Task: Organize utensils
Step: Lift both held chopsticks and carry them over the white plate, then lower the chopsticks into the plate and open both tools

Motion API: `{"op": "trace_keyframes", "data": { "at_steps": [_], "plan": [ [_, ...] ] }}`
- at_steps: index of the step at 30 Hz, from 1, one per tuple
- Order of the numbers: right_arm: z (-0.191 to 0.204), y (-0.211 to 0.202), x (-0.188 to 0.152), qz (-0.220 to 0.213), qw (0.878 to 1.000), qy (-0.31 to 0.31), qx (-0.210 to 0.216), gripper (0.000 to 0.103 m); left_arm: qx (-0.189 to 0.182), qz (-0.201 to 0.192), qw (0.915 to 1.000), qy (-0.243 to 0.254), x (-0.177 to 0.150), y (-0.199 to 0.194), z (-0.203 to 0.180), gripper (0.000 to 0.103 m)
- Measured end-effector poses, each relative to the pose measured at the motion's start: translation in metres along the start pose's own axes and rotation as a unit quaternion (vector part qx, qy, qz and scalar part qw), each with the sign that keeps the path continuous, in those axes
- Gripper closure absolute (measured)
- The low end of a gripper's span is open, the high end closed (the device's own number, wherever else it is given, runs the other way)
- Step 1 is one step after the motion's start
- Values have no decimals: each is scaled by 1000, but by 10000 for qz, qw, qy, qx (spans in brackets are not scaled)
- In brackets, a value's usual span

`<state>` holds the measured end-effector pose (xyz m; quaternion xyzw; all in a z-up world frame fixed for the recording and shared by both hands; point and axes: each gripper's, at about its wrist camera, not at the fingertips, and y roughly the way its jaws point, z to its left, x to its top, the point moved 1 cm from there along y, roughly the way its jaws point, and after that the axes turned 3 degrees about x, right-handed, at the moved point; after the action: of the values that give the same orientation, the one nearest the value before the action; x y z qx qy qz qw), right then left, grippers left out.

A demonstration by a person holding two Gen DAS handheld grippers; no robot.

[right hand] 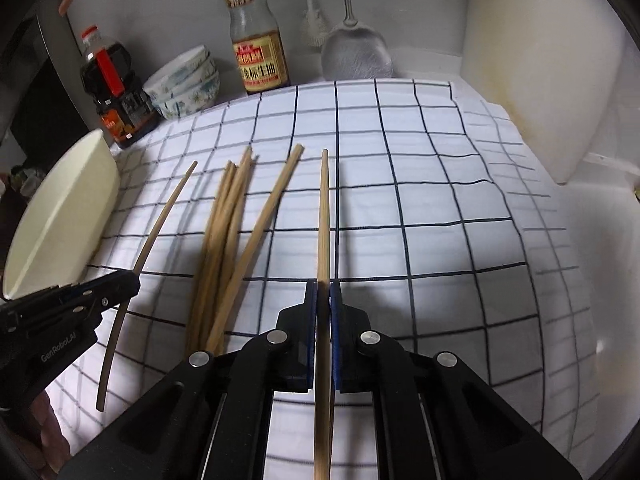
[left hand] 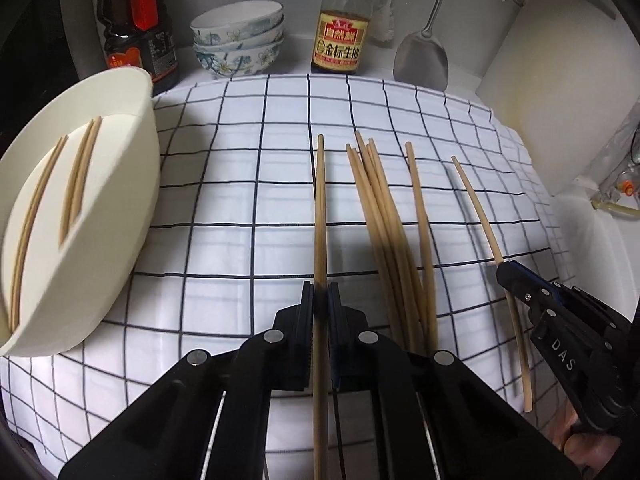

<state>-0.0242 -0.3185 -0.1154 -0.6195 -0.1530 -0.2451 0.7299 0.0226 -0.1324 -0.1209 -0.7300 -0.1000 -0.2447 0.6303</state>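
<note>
Chopstick (left hand: 319, 216) clamped in my left claw (left hand: 320, 304), another (right hand: 323, 216) in my right claw (right hand: 323, 300); thin grips may swivel before the far-left bowl (left hand: 132, 184).

Two chopsticks are held, one per gripper. A loose pile (left hand: 384, 216) of roughly six lies on the cloth. Four chopsticks (left hand: 60, 200) sit in one cream tub (left hand: 132, 184). Three bowls (left hand: 238, 38) are stacked; two bottles and one spatula (left hand: 422, 56) stand behind.
</note>
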Motion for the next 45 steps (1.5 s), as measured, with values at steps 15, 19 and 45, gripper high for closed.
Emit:
{"op": "trace_keyframes", "data": {
  "at_steps": [15, 19, 45],
  "plan": [
    [104, -58, 49, -523, 9910, -736, 991, 97, 424, -728, 9936, -756, 17, -116, 95, 95],
    [159, -48, 60, -610, 9878, -844, 1155, 97, 595, -863, 9911, -815, 24, -121, 144, 95],
    [333, 104, 82, 805, 9849, -989, 1171, 97, 480, -37, 9943, -954, 46, -28, 283, 95]
  ]
}}
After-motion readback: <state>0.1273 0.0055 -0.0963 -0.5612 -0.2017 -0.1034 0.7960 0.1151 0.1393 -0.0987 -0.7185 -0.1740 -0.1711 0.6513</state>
